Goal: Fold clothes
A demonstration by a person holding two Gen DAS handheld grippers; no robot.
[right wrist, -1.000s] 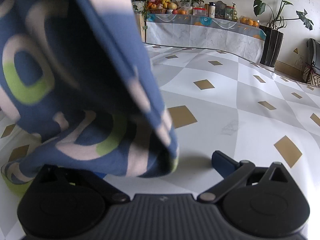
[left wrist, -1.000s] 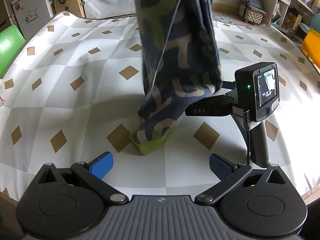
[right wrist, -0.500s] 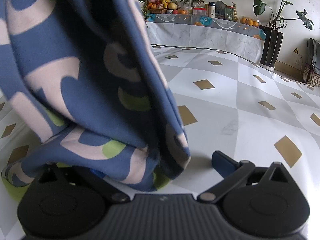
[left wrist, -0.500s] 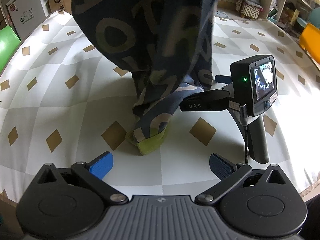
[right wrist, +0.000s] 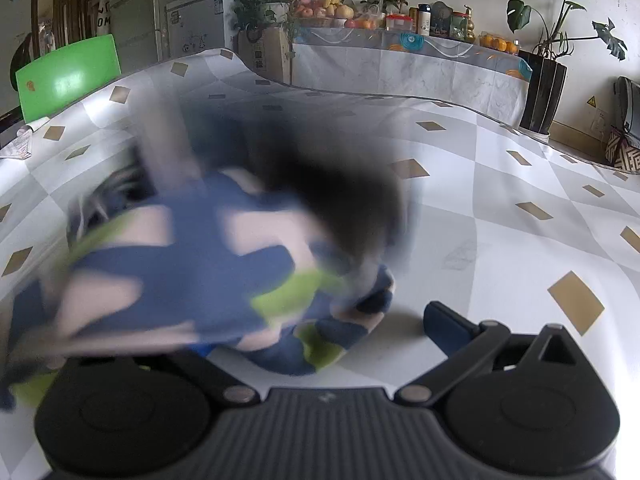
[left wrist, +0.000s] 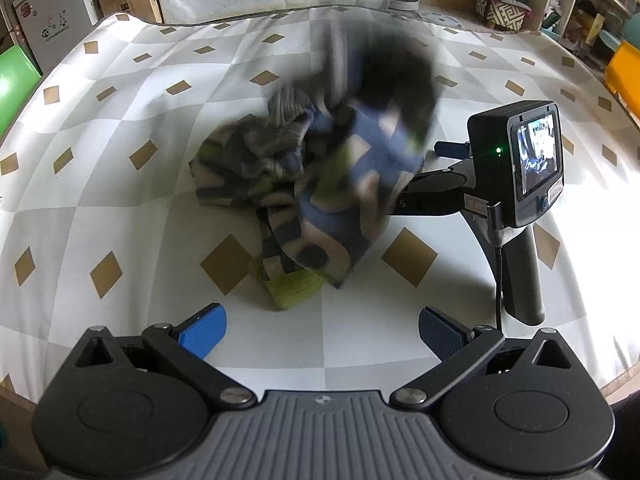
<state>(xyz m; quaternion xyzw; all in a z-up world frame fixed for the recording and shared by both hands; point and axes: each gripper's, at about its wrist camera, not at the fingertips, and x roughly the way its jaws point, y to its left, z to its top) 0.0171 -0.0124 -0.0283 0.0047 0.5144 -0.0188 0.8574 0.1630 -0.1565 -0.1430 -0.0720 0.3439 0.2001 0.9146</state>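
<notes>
The blue patterned garment (left wrist: pixel 320 196) lies heaped, motion-blurred, on the checked counter (left wrist: pixel 120 184) between both open, empty hand-held grippers, left (left wrist: pixel 322 326) and right (right wrist: pixel 316 332), so folding seemingly hasn't begun; next, spread it flat.

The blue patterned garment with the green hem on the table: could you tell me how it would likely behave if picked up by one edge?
The blue patterned garment with the green hem lies in a crumpled, motion-blurred heap, so it is probably floppy and would drape. It likely weighs little and bunches rather than slides on the checked tablecloth.
</notes>
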